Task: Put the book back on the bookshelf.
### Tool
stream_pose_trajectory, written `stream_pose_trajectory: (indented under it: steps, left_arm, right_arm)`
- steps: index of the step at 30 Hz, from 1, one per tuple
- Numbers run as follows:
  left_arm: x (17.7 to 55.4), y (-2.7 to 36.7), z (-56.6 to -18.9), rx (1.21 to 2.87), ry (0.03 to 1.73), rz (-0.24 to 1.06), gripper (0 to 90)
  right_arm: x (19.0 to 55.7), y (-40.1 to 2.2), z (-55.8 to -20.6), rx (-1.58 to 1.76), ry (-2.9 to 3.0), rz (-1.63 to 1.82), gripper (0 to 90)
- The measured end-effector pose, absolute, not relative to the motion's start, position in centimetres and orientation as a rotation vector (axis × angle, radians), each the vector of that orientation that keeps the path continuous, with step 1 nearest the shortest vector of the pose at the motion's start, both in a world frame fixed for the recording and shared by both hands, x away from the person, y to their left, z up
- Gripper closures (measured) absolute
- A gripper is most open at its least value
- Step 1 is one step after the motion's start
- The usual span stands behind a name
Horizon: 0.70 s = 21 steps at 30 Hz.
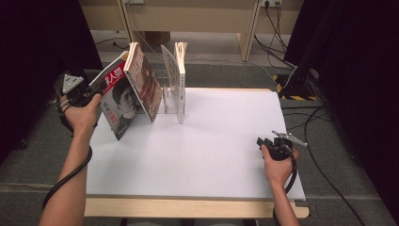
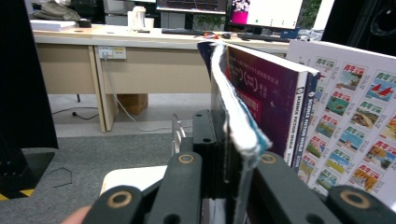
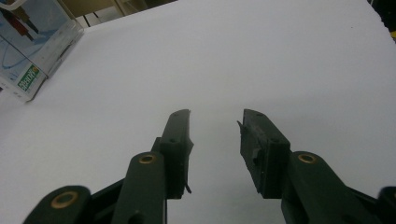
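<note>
The left gripper [image 1: 87, 98] is clamping the magazine [image 1: 120, 96] at the table's [image 1: 211, 150] far left, tilted against the book [image 1: 143, 80]; it should be tipping it upright before letting go. The right gripper [image 1: 273, 143] is idling empty, jaws apart, near right.

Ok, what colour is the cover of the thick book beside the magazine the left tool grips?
Dark purple cover, clearest in the left gripper view.

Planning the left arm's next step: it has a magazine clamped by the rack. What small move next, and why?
Probably swing the magazine upright and ease it in beside the tilted book. The left gripper is shut on its edge, and it hangs tilted, off the white table, left of the clear rack. The right gripper rests open, apart.
</note>
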<state>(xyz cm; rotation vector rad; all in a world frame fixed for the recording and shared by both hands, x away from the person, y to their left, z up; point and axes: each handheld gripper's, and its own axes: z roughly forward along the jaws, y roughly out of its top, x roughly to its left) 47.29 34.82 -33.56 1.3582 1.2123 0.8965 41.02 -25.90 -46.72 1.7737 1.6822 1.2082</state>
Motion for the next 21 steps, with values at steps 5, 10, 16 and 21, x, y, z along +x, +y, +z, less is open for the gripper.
stream_pose_trajectory:
  steps: [5,10,16,21]
  left_arm:
    - [47.3,34.8,-33.5,1.363,1.204,0.881,85.9]
    - [47.1,34.9,-33.7,1.331,1.213,0.881,86.0]
    - [46.4,35.1,-34.2,1.259,1.226,0.932,86.1]
    - [46.2,35.1,-34.4,1.204,1.238,0.945,86.2]
  right_arm:
    - [41.0,-25.9,-46.7,1.778,1.680,1.210,62.7]
    - [41.0,-26.1,-46.8,1.778,1.685,1.206,62.8]
    - [41.0,-25.9,-46.7,1.781,1.681,1.212,62.8]
    - [41.0,-25.8,-46.7,1.774,1.691,1.205,62.8]
